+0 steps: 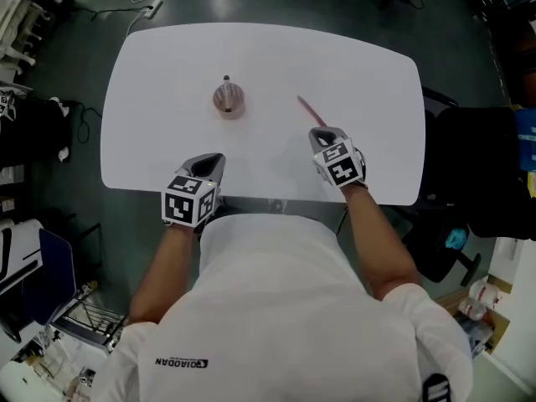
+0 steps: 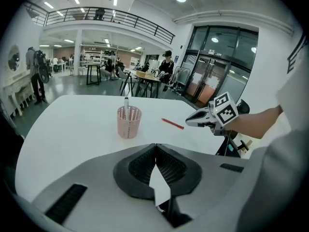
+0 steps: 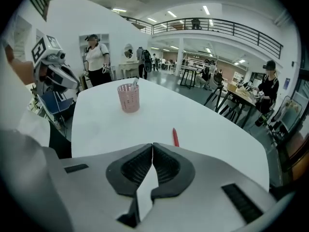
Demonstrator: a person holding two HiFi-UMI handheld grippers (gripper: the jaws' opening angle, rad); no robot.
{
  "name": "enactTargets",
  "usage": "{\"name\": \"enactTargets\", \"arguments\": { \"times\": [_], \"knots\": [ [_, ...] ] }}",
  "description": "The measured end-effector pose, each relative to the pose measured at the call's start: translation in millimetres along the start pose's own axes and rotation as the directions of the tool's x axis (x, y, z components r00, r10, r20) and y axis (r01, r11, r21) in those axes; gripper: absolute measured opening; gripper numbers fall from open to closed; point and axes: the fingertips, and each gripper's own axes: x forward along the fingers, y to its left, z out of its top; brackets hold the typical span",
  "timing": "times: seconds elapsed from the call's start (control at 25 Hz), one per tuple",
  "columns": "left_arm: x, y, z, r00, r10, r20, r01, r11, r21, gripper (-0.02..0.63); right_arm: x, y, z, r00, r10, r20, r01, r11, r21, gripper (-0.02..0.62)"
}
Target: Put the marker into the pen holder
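Note:
A red marker lies flat on the white table, just beyond my right gripper, which is shut and empty. The same marker shows right above the closed jaw tips in the right gripper view, and as a thin red marker in the left gripper view. A pink mesh pen holder stands upright left of the marker with one pen in it; the pen holder is ahead of my left gripper, which is shut with nothing in it.
A dark office chair stands by the table's right edge. Cables lie on the floor beyond the far edge. A person stands past the table's left end, and more people sit at desks in the background.

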Motion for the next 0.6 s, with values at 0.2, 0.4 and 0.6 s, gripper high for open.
{"name": "enactTargets", "arguments": {
  "times": [0.2,0.4,0.6],
  "knots": [
    [-5.0,5.1,-15.9,0.999,0.037,-0.011,-0.037,0.998,-0.048,0.028,30.7,-12.8,2.8,1.000,0.012,-0.026,-0.013,0.999,-0.048,0.025],
    [-4.7,9.2,-24.5,0.997,0.069,-0.014,-0.070,0.994,-0.089,0.028,59.0,-33.3,8.6,0.999,0.008,-0.048,-0.011,0.997,-0.076,0.057],
    [-9.8,22.1,-24.3,0.995,0.098,-0.003,-0.097,0.987,-0.124,0.028,85.6,-50.0,17.9,0.994,-0.003,-0.109,-0.008,0.995,-0.104,0.080]
  ]
}}
